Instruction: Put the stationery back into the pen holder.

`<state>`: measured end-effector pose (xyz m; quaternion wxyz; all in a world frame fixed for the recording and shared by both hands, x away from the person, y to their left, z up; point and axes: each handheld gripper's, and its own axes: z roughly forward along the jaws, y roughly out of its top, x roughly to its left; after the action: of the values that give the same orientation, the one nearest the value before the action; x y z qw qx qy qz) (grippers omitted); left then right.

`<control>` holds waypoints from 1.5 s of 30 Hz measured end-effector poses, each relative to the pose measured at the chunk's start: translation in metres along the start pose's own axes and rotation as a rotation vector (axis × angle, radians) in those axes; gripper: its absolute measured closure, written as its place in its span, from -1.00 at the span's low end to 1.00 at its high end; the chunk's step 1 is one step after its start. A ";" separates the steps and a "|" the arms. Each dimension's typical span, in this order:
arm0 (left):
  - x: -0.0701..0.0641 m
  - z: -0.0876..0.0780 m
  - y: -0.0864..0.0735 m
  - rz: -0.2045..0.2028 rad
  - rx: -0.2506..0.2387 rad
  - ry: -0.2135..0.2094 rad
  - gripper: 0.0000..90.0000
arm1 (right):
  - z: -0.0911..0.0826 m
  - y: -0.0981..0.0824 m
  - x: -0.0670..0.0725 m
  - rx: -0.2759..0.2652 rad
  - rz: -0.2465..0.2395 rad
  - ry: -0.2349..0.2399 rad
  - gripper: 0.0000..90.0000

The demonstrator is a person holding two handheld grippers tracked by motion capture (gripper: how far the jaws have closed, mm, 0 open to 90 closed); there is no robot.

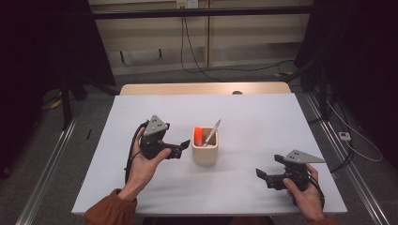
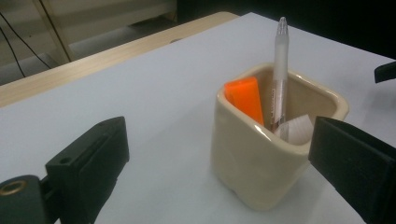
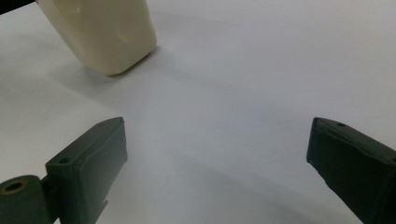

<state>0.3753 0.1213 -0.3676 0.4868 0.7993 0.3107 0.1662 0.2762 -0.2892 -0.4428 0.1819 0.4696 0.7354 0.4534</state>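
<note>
A cream ceramic cup (image 1: pixel 205 152) stands near the middle of the white table (image 1: pixel 263 117). It holds an orange marker (image 1: pixel 199 135) and a white pen (image 1: pixel 212 132) that leans to the right. My left gripper (image 1: pixel 183 148) sits just left of the cup, open and empty. In the left gripper view the cup (image 2: pixel 261 163) stands close ahead between the spread jaws of the left gripper (image 2: pixel 219 135), with the marker (image 2: pixel 245 99), the pen (image 2: pixel 280 70) and a white slip (image 2: pixel 299 129) inside. My right gripper (image 1: pixel 265 177) rests open at the front right. Past the right gripper (image 3: pixel 217 140) the cup's base (image 3: pixel 107 32) lies far off.
A wooden strip (image 1: pixel 202 88) runs along the table's far edge. Cables (image 1: pixel 192 56) trail on the floor behind it. Bare white tabletop (image 3: pixel 243 74) lies between the right gripper and the cup. A dark tip of the other gripper (image 2: pixel 385 72) shows at the right edge of the left gripper view.
</note>
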 end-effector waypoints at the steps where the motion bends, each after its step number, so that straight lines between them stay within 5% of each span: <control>1: 0.000 -0.002 -0.001 -0.005 -0.004 0.002 -0.89 | 0.000 0.000 0.000 -0.001 0.000 -0.001 -0.88; 7: 0.004 -0.010 -0.006 0.010 0.022 0.020 -0.88 | 0.000 0.000 0.000 -0.002 -0.001 -0.003 -0.88; 33: 0.000 -0.053 -0.025 0.003 -0.007 0.051 -0.91 | 0.000 0.000 0.001 0.003 -0.010 -0.012 -0.88; 45: 0.006 -0.064 -0.044 -0.040 0.014 0.057 -0.89 | 0.001 0.000 0.001 0.009 -0.012 -0.011 -0.88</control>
<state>0.3289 0.1837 -0.3764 0.4752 0.7913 0.3417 0.1770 0.2761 -0.2878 -0.4428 0.1863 0.4686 0.7392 0.4465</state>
